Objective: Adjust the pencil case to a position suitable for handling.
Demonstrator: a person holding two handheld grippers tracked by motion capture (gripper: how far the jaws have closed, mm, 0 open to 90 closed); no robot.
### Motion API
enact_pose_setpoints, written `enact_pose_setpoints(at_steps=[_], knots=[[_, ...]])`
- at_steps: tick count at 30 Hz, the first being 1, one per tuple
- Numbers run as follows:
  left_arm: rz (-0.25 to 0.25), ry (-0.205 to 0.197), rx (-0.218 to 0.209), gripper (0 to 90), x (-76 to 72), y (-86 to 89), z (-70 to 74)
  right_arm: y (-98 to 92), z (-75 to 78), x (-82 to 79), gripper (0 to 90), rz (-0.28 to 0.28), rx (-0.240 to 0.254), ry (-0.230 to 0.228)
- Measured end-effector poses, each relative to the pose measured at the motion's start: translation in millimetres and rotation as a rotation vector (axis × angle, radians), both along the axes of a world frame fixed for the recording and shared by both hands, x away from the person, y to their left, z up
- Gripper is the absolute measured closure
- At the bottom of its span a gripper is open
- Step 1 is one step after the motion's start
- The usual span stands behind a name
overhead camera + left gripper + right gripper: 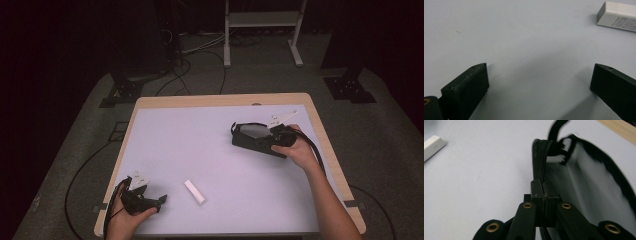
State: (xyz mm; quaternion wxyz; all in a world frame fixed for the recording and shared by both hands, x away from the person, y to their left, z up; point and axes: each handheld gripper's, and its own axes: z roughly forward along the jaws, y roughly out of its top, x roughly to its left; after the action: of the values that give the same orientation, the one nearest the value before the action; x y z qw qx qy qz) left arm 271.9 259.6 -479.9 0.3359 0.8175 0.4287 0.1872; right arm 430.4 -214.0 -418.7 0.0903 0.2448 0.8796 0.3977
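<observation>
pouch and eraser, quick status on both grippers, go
Right gripper shut on pouch zipper edge. Left gripper open, empty, low over the mat. Eraser loose on mat, ahead of left gripper. Nothing between them.

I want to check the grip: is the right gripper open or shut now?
Shut. In the right gripper view, its jaws meet on the zipper edge of the black pouch, which lies on the table.

Left gripper [537, 82] jaws spread wide over pale table [524, 37]; white eraser [617, 16] beyond, apart
</observation>
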Motion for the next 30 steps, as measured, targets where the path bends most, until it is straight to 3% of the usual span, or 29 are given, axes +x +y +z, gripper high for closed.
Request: enact_pose_setpoints(at_steps=[9,15,30], knots=[[0.0,0.0,0.0,0.9,0.0,0.0,0.0,-3.7,6.6,-4.5,88.2,0.006,-0.002,-0.009],[0.0,0.002,0.001,0.9,-0.1,0.0,0.2,-3.1,13.7,-11.2,88.3,0.027,0.023,-0.015],[-0.004,0.0,0.007,0.9,0.1,0.4,0.4,9.7,24.5,-30.1,88.2,0.15,0.059,-0.006]])
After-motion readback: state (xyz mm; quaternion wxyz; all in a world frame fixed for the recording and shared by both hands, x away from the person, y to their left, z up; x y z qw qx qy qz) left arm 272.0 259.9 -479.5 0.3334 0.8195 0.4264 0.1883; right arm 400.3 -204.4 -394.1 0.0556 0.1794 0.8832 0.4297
